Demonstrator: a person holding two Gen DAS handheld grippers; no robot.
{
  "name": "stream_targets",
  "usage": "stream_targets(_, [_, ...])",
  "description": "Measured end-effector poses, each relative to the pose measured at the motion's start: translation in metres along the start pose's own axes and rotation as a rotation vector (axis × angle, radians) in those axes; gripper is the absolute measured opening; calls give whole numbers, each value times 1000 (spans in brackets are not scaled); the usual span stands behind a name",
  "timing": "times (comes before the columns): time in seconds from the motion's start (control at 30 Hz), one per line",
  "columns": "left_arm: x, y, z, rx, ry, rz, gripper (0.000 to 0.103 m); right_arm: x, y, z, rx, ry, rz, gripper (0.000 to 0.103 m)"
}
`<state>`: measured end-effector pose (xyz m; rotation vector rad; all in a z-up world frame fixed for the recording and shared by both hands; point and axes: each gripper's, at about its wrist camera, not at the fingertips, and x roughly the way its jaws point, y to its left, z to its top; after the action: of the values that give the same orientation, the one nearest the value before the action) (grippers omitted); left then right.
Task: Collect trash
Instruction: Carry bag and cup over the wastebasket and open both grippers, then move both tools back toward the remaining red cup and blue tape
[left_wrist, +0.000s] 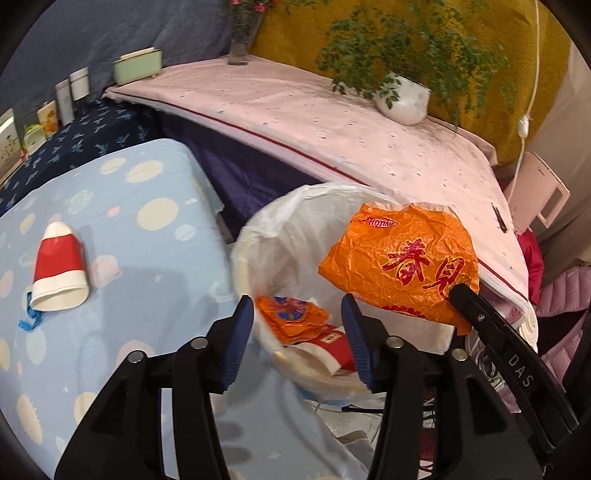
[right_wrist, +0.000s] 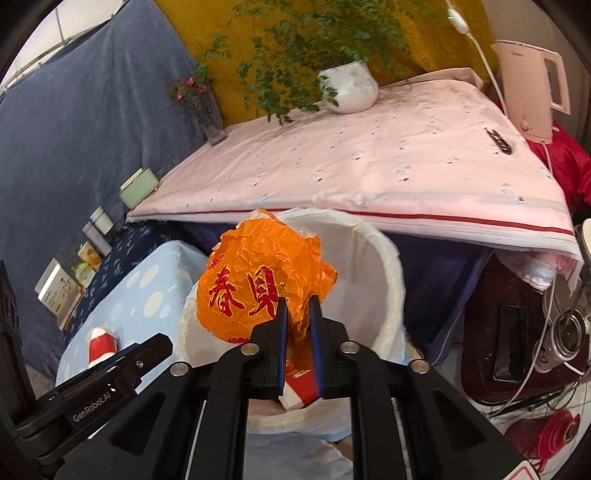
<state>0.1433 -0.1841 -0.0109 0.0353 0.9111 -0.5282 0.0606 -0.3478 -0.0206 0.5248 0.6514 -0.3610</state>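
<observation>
Two grippers over the bin (left_wrist: 258, 236) right now. My right gripper (right_wrist: 298, 306) has its blue pads nearly together, pinching a crumpled orange wrapper (right_wrist: 258, 280) with red characters, held above the white-lined bin mouth. My left gripper (left_wrist: 297, 314) stands about half open with nothing between the fingers, pointing down into the bin. Inside I can see another orange wrapper (left_wrist: 291, 317) and a red-and-white paper cup (left_wrist: 332, 350), though my own fingers cut off most of that cup. Bin bottom is hidden.

One more red-and-white cup (left_wrist: 59, 269) lies on its side on the light blue dotted cloth (left_wrist: 147, 206), beside a small blue scrap (left_wrist: 29, 321) I can't identify. Behind is a pink cloth-covered table (right_wrist: 369, 162) with a potted plant (right_wrist: 347, 92), a pink kettle (right_wrist: 528, 88) and a glass vase (left_wrist: 242, 37). Stuff at far right is a blurry tangle.
</observation>
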Motion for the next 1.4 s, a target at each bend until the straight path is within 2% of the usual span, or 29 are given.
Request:
stream_targets(0.27, [-13, 45, -8, -78, -18, 74, 59, 10, 21, -10, -28, 22, 2, 40])
stream_targets(0.57, [-29, 78, -20, -143, -28, 120, 60, 4, 46, -18, -63, 36, 21, 40])
stream_targets(1.33, [-76, 181, -57, -285, -44, 253, 63, -3, 150, -64, -235, 107, 134, 40])
stream_targets(1.4, [-78, 191, -60, -298, -42, 264, 67, -1, 159, -70, -252, 117, 144, 40])
